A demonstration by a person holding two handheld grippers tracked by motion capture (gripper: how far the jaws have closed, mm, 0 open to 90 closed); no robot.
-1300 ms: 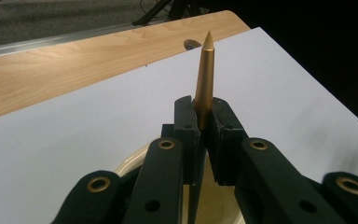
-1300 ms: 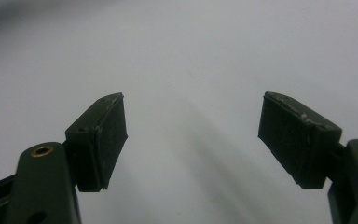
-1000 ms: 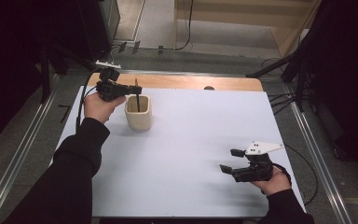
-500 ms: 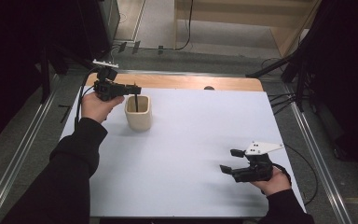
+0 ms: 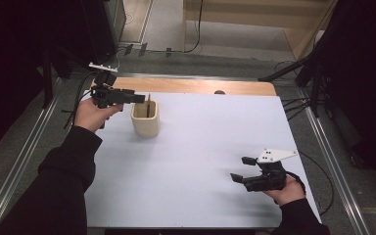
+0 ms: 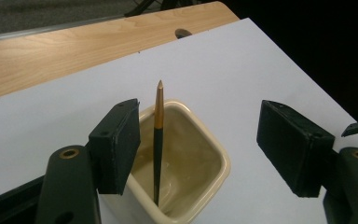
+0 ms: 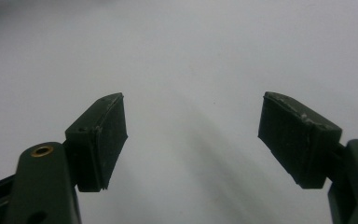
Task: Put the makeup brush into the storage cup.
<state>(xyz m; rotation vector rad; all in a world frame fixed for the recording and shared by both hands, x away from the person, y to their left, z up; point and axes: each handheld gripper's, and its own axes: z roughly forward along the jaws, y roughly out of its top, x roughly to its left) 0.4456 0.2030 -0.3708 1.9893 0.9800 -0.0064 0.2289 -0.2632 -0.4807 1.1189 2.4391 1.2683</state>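
A cream square cup stands on the white sheet at the back left. A dark pencil with a tan tip stands upright in it, leaning on the rim. My left gripper hovers just above the cup, pointing right. Its jaws have just been opening and now stand wide; the pencil rises between them, close beside the left-hand pad, and neither pad presses on it. My right gripper rests low at the front right, open, with only bare white sheet between its pads.
The white sheet covers most of the table. A strip of bare wood with a small hole runs along the far edge. Metal rails flank the table on both sides. Cables trail from each gripper.
The left jaws went from shut on the pencil to wide apart, leaving the pencil standing in the cup. The right hand and its gripper have stayed put.
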